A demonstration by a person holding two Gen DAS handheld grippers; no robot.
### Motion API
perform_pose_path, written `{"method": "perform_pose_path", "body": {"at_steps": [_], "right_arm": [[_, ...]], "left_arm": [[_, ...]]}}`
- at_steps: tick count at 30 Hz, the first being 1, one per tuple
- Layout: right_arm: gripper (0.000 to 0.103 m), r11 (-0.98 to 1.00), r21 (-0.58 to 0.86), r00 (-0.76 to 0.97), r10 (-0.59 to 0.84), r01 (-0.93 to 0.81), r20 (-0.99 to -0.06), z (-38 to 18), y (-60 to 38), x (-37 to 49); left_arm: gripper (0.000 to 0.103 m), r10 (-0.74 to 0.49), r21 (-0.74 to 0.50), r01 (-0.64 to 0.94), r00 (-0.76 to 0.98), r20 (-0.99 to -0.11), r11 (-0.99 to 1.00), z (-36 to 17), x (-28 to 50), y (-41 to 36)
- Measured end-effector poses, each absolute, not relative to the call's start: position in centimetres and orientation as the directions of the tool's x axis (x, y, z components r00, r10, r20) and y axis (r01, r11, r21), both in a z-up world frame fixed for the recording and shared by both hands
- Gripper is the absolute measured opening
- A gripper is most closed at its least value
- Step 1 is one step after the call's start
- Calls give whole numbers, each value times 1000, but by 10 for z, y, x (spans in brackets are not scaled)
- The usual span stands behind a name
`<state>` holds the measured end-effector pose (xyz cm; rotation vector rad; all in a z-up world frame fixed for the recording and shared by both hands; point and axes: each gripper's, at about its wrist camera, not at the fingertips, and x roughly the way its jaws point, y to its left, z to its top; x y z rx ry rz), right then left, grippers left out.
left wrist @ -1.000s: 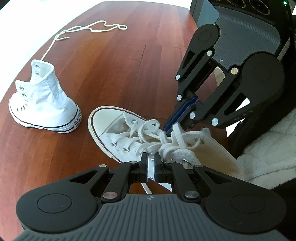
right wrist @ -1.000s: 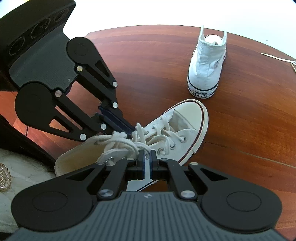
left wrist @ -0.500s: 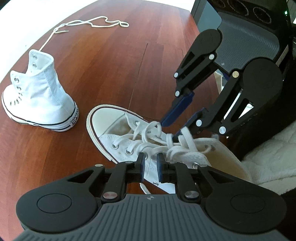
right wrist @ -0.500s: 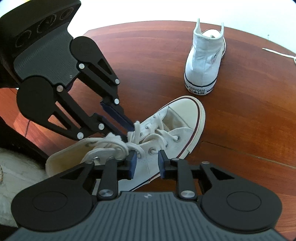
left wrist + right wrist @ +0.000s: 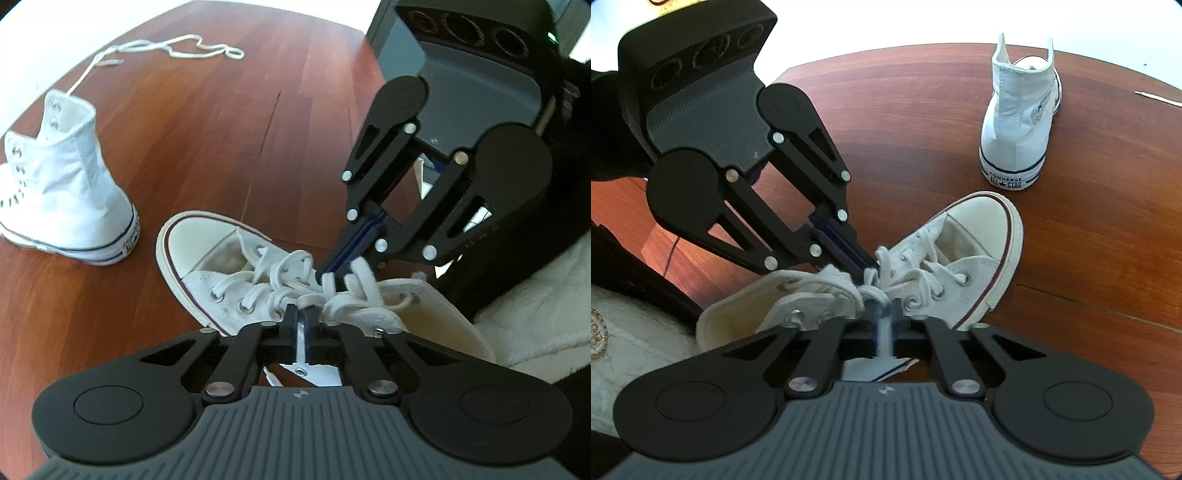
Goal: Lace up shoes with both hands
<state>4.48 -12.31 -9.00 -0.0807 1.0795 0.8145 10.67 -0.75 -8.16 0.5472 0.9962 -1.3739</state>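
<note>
1. Left claw (image 5: pixel 303 318) clenched, jaws just closed, pinching a lace strand at the near shoe (image 5: pixel 258 291)'s mid eyelets.
2. Right claw (image 5: pixel 884 319) likewise just closed and clenched on a lace loop (image 5: pixel 873 293) over the same shoe's tongue, tips almost meeting the left claw's.
3. Near shoe: lying on the desk (image 5: pixel 221 129), lower eyelets threaded, laces bunched loosely toward the ankle; tightening and tying judged still to do.
4. Far shoe (image 5: pixel 66 192): upright beyond the near shoe's toe, eyelets bare.
5. Loose lace (image 5: pixel 173 50): beyond the far shoe, unthreaded; whole second shoe left.
</note>
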Motion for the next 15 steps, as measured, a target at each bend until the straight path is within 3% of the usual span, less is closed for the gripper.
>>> {"method": "perform_pose_path", "body": {"at_steps": [15], "right_arm": [[1,734,301,342,585,-609,-735,-59,-127,22]], "left_arm": [[1,-630,-168,958,17,-777,233,-41,95,16]]}}
